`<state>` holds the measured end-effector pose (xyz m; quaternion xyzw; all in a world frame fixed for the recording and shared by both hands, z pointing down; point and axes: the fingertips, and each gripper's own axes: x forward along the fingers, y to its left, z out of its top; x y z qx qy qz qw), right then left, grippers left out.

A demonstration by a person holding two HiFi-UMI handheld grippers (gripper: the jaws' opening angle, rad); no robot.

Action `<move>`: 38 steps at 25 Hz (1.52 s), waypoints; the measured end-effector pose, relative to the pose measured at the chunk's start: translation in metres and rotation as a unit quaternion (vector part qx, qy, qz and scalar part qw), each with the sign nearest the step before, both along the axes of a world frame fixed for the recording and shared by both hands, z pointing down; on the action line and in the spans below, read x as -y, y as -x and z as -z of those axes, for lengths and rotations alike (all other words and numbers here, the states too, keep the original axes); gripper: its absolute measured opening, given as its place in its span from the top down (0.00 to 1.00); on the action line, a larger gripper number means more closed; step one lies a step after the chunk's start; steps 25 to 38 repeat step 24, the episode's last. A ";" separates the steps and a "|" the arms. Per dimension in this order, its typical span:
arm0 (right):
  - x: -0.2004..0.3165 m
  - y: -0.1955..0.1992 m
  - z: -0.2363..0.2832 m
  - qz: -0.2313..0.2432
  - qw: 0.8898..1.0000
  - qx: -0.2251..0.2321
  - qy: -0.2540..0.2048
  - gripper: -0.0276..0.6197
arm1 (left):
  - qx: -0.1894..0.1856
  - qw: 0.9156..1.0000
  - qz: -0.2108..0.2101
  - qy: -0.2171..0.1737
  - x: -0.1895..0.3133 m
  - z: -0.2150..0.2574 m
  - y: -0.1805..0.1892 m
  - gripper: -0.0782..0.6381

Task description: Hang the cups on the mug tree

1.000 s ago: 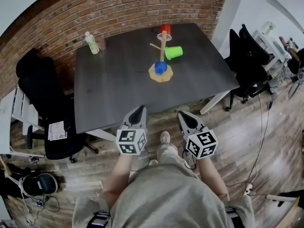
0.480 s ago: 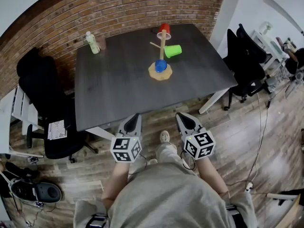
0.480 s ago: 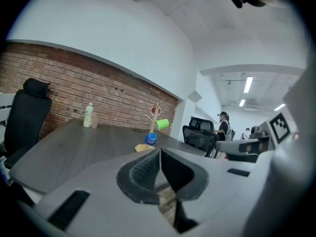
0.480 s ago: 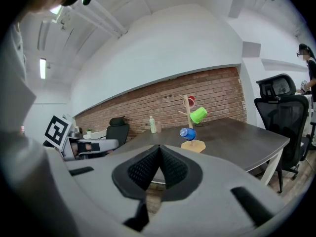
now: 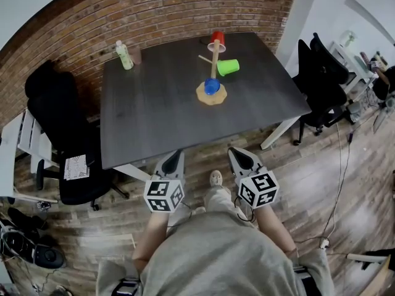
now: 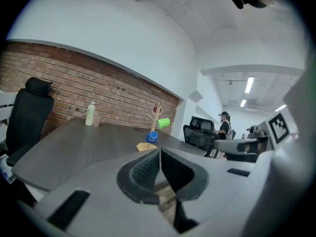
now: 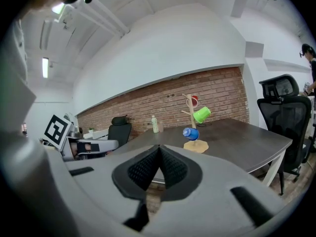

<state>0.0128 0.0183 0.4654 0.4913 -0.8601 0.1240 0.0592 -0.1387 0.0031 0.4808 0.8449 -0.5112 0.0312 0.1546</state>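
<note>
A wooden mug tree (image 5: 213, 73) stands on the dark table (image 5: 160, 110), toward its far right. Three cups hang on it: a red cup (image 5: 216, 39) at the top, a green cup (image 5: 228, 67) on the right, a blue cup (image 5: 212, 86) low at the front. The tree shows too in the left gripper view, mug tree (image 6: 154, 127), and the right gripper view, mug tree (image 7: 193, 122). My left gripper (image 5: 173, 158) and right gripper (image 5: 239, 156) are shut and hold nothing, side by side off the table's near edge, over the wooden floor.
A bottle (image 5: 125, 55) and a small cup (image 5: 136, 56) stand at the table's far left corner by the brick wall. Black office chairs stand left (image 5: 58, 134) and right (image 5: 322, 85) of the table. A person (image 6: 224, 127) stands beyond the right-hand chairs.
Both grippers have drawn back from the table edge toward my body, the left one further. The cups and tree have not moved.
</note>
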 end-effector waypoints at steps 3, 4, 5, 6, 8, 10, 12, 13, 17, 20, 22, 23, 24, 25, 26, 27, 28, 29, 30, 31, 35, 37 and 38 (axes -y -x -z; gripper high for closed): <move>0.000 0.001 0.000 0.002 1.000 -0.001 -0.003 0.96 | -0.001 1.000 0.000 0.002 0.001 -0.002 -0.001 0.87; 0.000 0.001 0.000 0.001 1.000 0.000 -0.003 0.96 | -0.001 1.000 0.000 0.003 0.001 -0.002 -0.001 0.87; 0.001 0.000 0.000 0.000 1.000 0.002 -0.003 0.96 | -0.001 1.000 0.001 0.003 0.000 -0.002 -0.002 0.87; 0.001 -0.001 0.000 -0.001 1.000 0.003 -0.003 0.96 | -0.001 1.000 0.001 0.003 0.000 -0.002 -0.002 0.87; 0.003 -0.001 0.003 -0.002 1.000 0.002 -0.005 0.96 | -0.002 1.000 0.001 0.004 0.001 -0.001 -0.003 0.87; 0.006 -0.001 0.005 0.000 1.000 -0.002 -0.007 0.96 | -0.003 1.000 0.000 0.004 0.002 0.000 -0.004 0.87; 0.008 0.000 0.006 0.002 1.000 -0.002 -0.006 0.96 | -0.002 1.000 -0.001 0.003 0.004 0.001 -0.005 0.87; 0.009 -0.001 0.006 0.002 1.000 -0.002 -0.006 0.96 | -0.002 1.000 -0.002 0.003 0.004 0.000 -0.006 0.87; 0.011 -0.005 0.005 -0.005 1.000 -0.003 -0.001 0.96 | 0.003 1.000 -0.007 0.005 0.006 -0.001 -0.010 0.87; 0.013 -0.006 0.003 -0.008 1.000 -0.007 0.000 0.96 | 0.004 1.000 -0.011 0.004 0.008 0.000 -0.012 0.87; 0.014 -0.007 0.002 -0.008 1.000 -0.010 0.002 0.96 | 0.003 1.000 -0.011 0.005 0.009 -0.001 -0.014 0.87; 0.014 -0.007 0.001 -0.008 1.000 -0.011 0.003 0.96 | 0.003 1.000 -0.011 0.005 0.009 -0.001 -0.015 0.87; 0.015 -0.008 0.001 -0.008 1.000 -0.012 0.003 0.96 | 0.002 1.000 -0.011 0.006 0.010 -0.001 -0.016 0.87; 0.015 -0.008 0.001 -0.008 1.000 -0.012 0.003 0.96 | 0.002 1.000 -0.011 0.006 0.010 -0.001 -0.016 0.87; 0.015 -0.008 0.001 -0.008 1.000 -0.012 0.003 0.96 | 0.002 1.000 -0.011 0.006 0.010 -0.001 -0.016 0.87; 0.015 -0.008 0.001 -0.008 1.000 -0.012 0.003 0.96 | 0.002 1.000 -0.011 0.006 0.010 -0.001 -0.016 0.87; 0.015 -0.008 0.001 -0.008 1.000 -0.012 0.003 0.96 | 0.002 1.000 -0.011 0.006 0.010 -0.001 -0.016 0.87; 0.015 -0.008 0.001 -0.008 1.000 -0.012 0.003 0.96 | 0.002 1.000 -0.011 0.006 0.010 -0.001 -0.016 0.87; 0.015 -0.008 0.001 -0.008 1.000 -0.012 0.003 0.96 | 0.002 1.000 -0.011 0.006 0.010 -0.001 -0.016 0.87; 0.015 -0.008 0.001 -0.008 1.000 -0.012 0.003 0.96 | 0.002 1.000 -0.011 0.006 0.010 -0.001 -0.016 0.87; 0.015 -0.008 0.001 -0.008 1.000 -0.012 0.003 0.96 | 0.002 1.000 -0.011 0.006 0.010 -0.001 -0.016 0.87; 0.015 -0.008 0.001 -0.008 1.000 -0.012 0.003 0.96 | 0.002 1.000 -0.011 0.006 0.010 -0.001 -0.016 0.87; 0.015 -0.008 0.001 -0.008 1.000 -0.012 0.003 0.96 | 0.002 1.000 -0.011 0.006 0.010 -0.001 -0.016 0.87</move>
